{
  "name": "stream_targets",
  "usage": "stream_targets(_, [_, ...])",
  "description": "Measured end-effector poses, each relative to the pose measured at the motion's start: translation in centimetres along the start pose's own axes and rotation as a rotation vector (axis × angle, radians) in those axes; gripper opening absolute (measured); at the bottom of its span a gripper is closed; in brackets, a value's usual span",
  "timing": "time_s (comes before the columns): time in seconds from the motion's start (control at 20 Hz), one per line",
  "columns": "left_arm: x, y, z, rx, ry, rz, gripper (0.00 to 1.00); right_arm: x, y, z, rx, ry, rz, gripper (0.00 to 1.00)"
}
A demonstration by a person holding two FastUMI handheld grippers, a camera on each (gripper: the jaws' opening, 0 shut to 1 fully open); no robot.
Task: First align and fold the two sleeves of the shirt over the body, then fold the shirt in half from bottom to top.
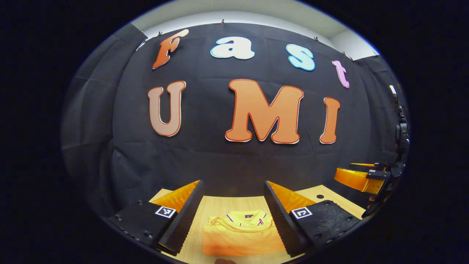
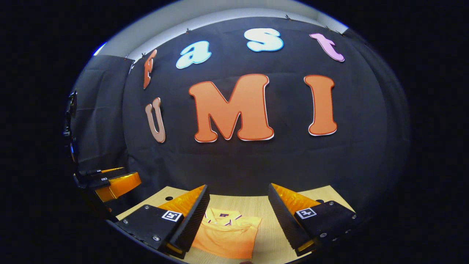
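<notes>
I hold both the left gripper point(image 1: 233, 207) and right gripper point(image 2: 238, 209) spread above the folded shirt point(image 1: 242, 234), bare surface point(image 1: 220, 205) on its far side.

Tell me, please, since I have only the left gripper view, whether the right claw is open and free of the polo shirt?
Observer: Yes. In the right gripper view the right claw stands open, with nothing between its fingers.
Operator: A finger of my claw covers the shirt's right side. Can you see that edge?
Observer: Yes, the right edge of the yellow polo shirt shows, with bare wooden table beyond it.
Operator: And where does my left claw sit from there?
Observer: The left claw shows at the far left, well apart from the shirt.
</notes>
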State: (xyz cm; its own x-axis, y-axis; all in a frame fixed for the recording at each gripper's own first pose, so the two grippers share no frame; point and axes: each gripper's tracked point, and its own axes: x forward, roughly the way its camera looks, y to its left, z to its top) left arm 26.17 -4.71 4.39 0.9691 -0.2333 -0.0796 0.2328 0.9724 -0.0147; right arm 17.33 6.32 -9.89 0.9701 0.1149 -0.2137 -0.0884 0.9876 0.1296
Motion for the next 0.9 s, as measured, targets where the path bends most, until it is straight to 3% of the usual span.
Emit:
stream_targets(0.25, [-3.9, 0.4, 0.1, 0.031, -0.037, 0.051, 0.98, -2.0, 1.4, 0.7, -0.097, -0.073, 0.027, 0.98])
stream_targets(0.65, [-7.7, 0.3, -0.4, 0.082, -0.080, 0.153, 0.98, -2.5, 2.6, 0.8, -0.139, -0.115, 0.081, 0.98])
stream_targets(0.9, [-9.5, 0.4, -0.1, 0.148, -0.102, 0.204, 0.96, -3.2, 4.7, 0.6, -0.161, -0.150, 0.160, 0.98])
